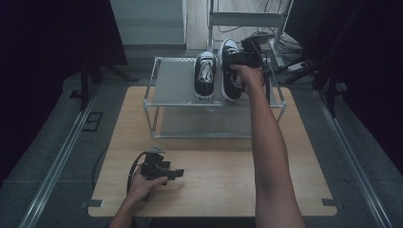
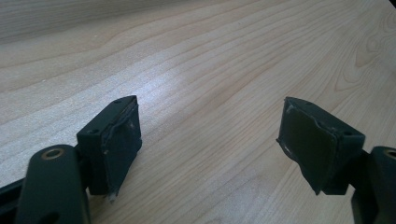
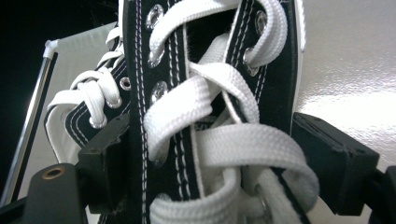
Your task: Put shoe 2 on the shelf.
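Black canvas sneaker with white laces and white rubber toe cap (image 1: 230,71) sits on the top shelf of the silver wire rack (image 1: 161,102), at about 1 o'clock from the table's centre, just beside its matching twin sneaker (image 1: 205,76) at its 9 o'clock. My right gripper (image 3: 210,158) straddles the laced throat; both pads sit against the canvas flanks, so I log it as gripping the shoe. My left gripper (image 2: 210,140) rests at 7 o'clock on the pale wooden table (image 2: 196,56), jaws apart, nothing between them.

Handling judgement: light, soft upper, stiff rubber sole. Canvas will fold under pressure, and the flat laces (image 3: 205,102) may slide. Holding across the eyelet rows is fair; lower down, nearer the sole, would probably be firmer. Glossy shelf surface looks slick, so the shoe could skid if nudged.
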Tool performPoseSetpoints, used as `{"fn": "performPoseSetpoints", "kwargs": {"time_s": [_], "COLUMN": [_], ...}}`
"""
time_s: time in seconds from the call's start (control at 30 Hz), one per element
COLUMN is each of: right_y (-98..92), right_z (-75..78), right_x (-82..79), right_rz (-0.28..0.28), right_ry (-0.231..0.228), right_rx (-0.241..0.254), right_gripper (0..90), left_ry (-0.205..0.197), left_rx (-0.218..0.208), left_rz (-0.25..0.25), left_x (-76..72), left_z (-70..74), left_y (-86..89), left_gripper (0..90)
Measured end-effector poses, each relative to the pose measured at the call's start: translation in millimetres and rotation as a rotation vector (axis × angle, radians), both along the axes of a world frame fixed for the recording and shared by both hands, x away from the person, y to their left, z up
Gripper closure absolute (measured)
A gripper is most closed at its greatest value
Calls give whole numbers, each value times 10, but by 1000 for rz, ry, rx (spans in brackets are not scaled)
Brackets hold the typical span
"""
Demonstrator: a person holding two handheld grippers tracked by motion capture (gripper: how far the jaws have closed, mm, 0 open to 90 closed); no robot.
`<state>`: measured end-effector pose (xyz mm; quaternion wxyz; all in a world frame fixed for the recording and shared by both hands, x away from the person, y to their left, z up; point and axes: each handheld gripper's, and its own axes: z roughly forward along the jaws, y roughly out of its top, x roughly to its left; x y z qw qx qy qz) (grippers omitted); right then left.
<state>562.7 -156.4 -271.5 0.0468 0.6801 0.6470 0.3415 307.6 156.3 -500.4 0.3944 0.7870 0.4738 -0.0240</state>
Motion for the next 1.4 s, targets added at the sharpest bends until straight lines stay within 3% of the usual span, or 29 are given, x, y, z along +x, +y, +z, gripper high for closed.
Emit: {"fn": "performPoseSetpoints", "kwargs": {"time_s": [1.07, 1.4], "right_y": [19, 16], "right_z": [-77, -145], "right_x": [118, 175], "right_rz": [-53, -70], "right_ry": [33, 78], "right_rx": [26, 24], "right_gripper": [180, 173], "left_ry": [0, 0], "left_rx": [0, 0], "left_rz": [6, 3], "left_x": [-2, -6], "left_z": [1, 7], "left_y": [12, 13], "left_gripper": [211, 210]}}
